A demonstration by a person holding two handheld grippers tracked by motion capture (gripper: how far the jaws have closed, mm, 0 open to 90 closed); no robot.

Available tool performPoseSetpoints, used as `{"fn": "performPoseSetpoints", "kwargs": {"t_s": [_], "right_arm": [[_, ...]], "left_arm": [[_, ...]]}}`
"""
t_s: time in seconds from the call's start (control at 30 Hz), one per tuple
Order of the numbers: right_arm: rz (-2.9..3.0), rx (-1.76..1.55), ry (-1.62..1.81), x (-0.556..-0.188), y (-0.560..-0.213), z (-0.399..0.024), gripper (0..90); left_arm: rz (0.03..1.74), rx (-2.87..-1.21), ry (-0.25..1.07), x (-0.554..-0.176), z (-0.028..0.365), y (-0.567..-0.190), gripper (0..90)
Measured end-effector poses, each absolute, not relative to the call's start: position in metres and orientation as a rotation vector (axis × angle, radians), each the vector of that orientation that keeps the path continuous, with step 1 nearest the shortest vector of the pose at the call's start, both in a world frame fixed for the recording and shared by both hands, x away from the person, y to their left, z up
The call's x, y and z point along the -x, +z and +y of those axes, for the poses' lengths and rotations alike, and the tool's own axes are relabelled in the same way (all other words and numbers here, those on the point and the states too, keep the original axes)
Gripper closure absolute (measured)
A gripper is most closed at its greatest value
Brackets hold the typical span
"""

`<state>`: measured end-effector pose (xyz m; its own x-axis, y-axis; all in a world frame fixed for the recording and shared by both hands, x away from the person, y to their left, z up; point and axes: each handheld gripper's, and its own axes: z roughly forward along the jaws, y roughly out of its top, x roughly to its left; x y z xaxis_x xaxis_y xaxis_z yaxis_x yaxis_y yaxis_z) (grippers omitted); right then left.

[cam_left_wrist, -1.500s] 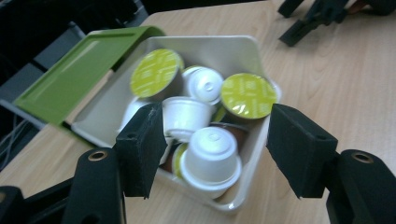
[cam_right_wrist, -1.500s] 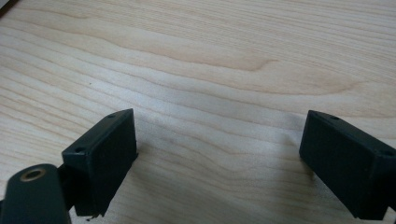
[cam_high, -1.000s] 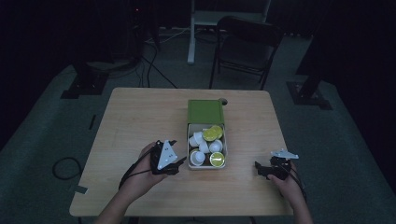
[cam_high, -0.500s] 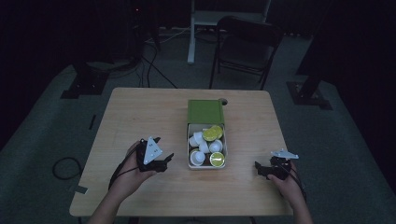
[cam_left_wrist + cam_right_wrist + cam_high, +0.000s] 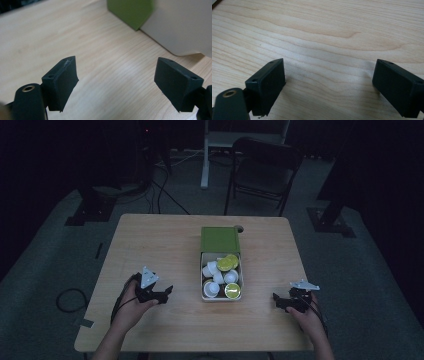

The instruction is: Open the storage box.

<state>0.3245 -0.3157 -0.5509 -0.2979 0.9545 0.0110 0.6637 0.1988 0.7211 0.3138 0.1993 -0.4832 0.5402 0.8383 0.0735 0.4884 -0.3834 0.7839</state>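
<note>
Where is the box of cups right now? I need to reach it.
In the high view, the box sits at the table's middle, its green lid open behind it, between both grippers.

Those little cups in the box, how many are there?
6 that I can make out in the box: two yellow-green at the back right, one yellow-green at the front right, three white at the middle and left. More may lie underneath.

Dim lab or studio: lone wooden table on grey carpet, black stand bases, floor cables, folding chair.
</note>
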Motion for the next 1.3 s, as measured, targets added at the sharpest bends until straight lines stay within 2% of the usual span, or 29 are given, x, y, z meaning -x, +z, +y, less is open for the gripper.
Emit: {"fn": "performPoseSetpoints", "kwargs": {"t_s": [0.4, 0.77, 1.3], "right_arm": [[2.037, -1.506, 0.877, -0.325, -0.551, -0.316, 10.5], [2.037, -1.506, 0.878, -0.324, -0.551, -0.316, 10.5], [2.037, -1.506, 0.877, -0.324, -0.551, -0.316, 10.6]], "left_arm": [[1.225, -2.003, 0.574, -0.314, 0.231, -0.505, 19.0], [1.239, -2.012, 0.569, -0.307, 0.247, -0.518, 19.0], [1.352, -2.006, 0.549, -0.297, 0.274, -0.537, 17.9]]}}
